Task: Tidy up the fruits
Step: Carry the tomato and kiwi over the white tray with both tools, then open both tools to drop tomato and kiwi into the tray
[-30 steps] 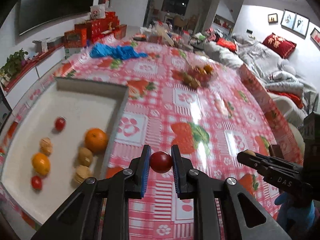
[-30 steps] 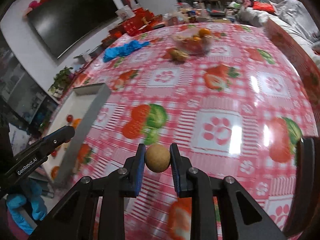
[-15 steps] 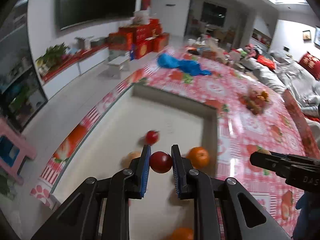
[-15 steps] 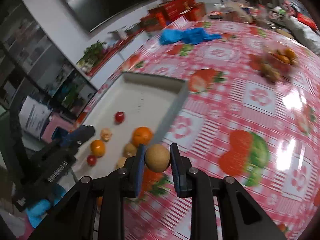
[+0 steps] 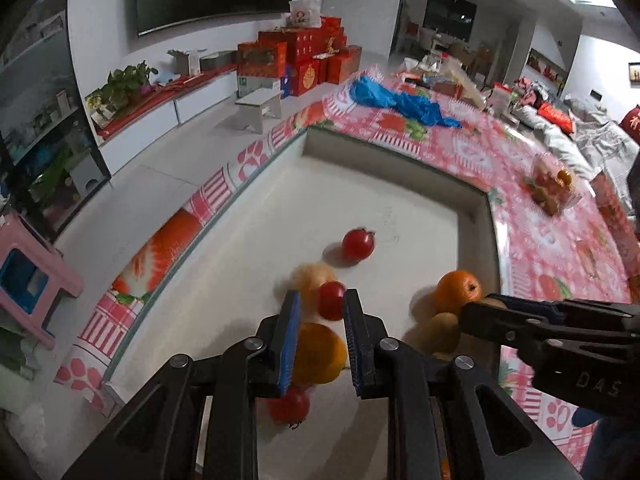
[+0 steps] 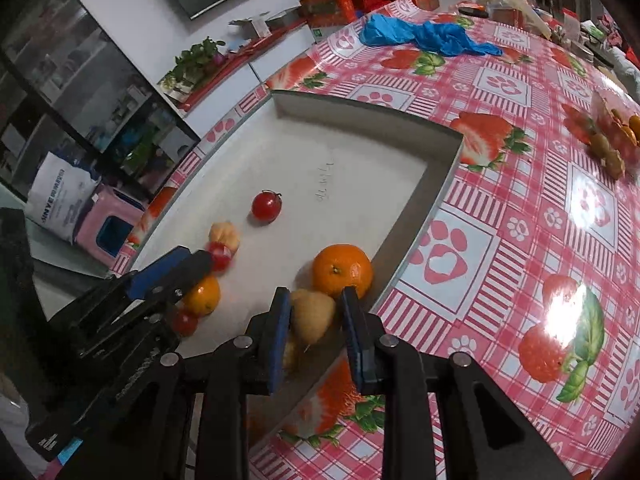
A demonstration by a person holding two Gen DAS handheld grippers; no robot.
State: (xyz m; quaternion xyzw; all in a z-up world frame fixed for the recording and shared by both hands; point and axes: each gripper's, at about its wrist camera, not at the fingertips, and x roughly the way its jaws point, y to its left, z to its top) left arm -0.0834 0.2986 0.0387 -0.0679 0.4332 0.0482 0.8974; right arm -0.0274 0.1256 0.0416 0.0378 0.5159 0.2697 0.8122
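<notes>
My left gripper (image 5: pixel 322 294) hangs over the white tray (image 5: pixel 400 200). A small red tomato (image 5: pixel 331 300) shows blurred at its tips, against the right pad with a gap to the left one. My right gripper (image 6: pixel 315 292) is beside the tray's right wall and its jaws are opening. The round brown fruit (image 6: pixel 312 314) sits loose between them, clear of the right pad. On the tray lie a big orange (image 6: pixel 342 270), a smaller orange (image 6: pixel 204 296), a peeled fruit (image 6: pixel 225 234) and two more tomatoes (image 6: pixel 266 206).
The tray lies on a table with a red checked cloth (image 6: pixel 520 200), close to its left edge. A blue plastic bag (image 6: pixel 428 34) lies at the far end. A clear bag of fruit (image 5: pixel 552 190) sits to the right. A pink stool (image 5: pixel 28 280) stands on the floor.
Both grippers swung left from over the tablecloth to over the tray. The tomato and the brown fruit, clamped before, now look smaller and blurred, loose between the pads.
</notes>
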